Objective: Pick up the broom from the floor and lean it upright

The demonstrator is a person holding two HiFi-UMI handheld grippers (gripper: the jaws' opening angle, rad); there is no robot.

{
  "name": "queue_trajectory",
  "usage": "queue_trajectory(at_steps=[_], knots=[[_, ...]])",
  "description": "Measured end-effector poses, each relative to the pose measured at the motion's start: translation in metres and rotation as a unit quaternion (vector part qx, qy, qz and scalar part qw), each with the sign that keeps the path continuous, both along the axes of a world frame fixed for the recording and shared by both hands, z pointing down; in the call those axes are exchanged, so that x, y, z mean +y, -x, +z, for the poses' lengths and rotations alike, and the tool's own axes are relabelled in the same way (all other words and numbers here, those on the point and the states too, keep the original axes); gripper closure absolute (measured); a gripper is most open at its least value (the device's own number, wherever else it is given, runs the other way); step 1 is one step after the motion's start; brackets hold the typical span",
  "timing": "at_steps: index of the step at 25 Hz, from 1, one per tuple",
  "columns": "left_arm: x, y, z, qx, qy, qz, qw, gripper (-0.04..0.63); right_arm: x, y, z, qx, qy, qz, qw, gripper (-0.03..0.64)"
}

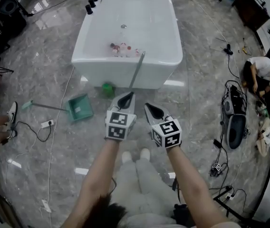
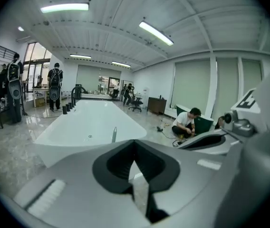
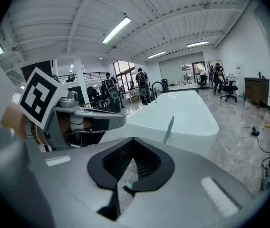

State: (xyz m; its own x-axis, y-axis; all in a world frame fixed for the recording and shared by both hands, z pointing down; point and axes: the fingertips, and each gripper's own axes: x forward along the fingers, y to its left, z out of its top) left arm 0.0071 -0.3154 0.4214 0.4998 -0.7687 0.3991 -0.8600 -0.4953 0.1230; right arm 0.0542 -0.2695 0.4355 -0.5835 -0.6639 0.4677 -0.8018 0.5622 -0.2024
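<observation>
the broom [image 1: 136,71] is seen leaned against the front edge of a long white table [image 1: 125,23], its green head down on the grey marble floor [image 1: 197,99] and its pale handle slanted up so that the top lies against the table's rim. the left gripper [image 1: 127,98] and the right gripper [image 1: 150,109] are held side by side in front of the person, just short of the table and apart from the broom, the left one nearer to the green head. in the left gripper view the jaws of the left gripper [image 2: 135,144] are brought fully together with nothing between them, and the tip of the handle [image 2: 114,134] is seen past them at the table's edge. in the right gripper view the jaws of the right gripper [image 3: 132,142] are likewise closed and empty, with the handle [image 3: 168,129] standing beyond. a green dustpan [image 1: 80,107] is laid on the floor to the left of the broom's head, a white power strip [image 1: 47,124] lies near it, and some small items [image 1: 123,49] are gathered on the table near its front. a seated person [image 1: 263,72] is seen on the floor far to the right.
</observation>
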Motion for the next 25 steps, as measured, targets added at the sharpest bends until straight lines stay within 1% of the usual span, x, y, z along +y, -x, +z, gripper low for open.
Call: queue_trajectory(at_steps=[3,7,11,14,17,19,22,25], knots=[[0.011,0.001,-0.040,0.029,-0.033,-0.006,0.9990,0.596,0.008,0.005,-0.037,0.008,-0.028,-0.012,1.000,0.615],[0.033,-0.003,-0.094,0.040,-0.073,0.008,0.9965,0.595,0.028,0.016,-0.088,0.001,-0.066,-0.038,0.997,0.615],[0.045,-0.001,-0.152,0.054,-0.124,0.018,0.9907,0.596,0.040,0.020,-0.142,-0.001,-0.121,-0.067,0.990,0.615],[0.055,-0.003,-0.182,0.056,-0.146,0.027,0.9874,0.595,0.043,0.018,-0.181,-0.002,-0.162,-0.077,0.984,0.615],[0.068,-0.009,-0.207,0.044,-0.173,0.039,0.9832,0.595,0.050,0.015,-0.215,-0.003,-0.196,-0.082,0.977,0.617],[0.072,-0.007,-0.225,0.044,-0.188,0.038,0.9804,0.595,0.055,0.017,-0.234,-0.006,-0.216,-0.084,0.973,0.617],[0.077,-0.003,-0.250,0.058,-0.206,0.028,0.9764,0.595,0.059,0.019,-0.256,-0.013,-0.238,-0.084,0.968,0.617],[0.082,-0.002,-0.265,0.055,-0.219,0.029,0.9737,0.595,0.062,0.019,-0.270,-0.024,-0.247,-0.076,0.966,0.617]])
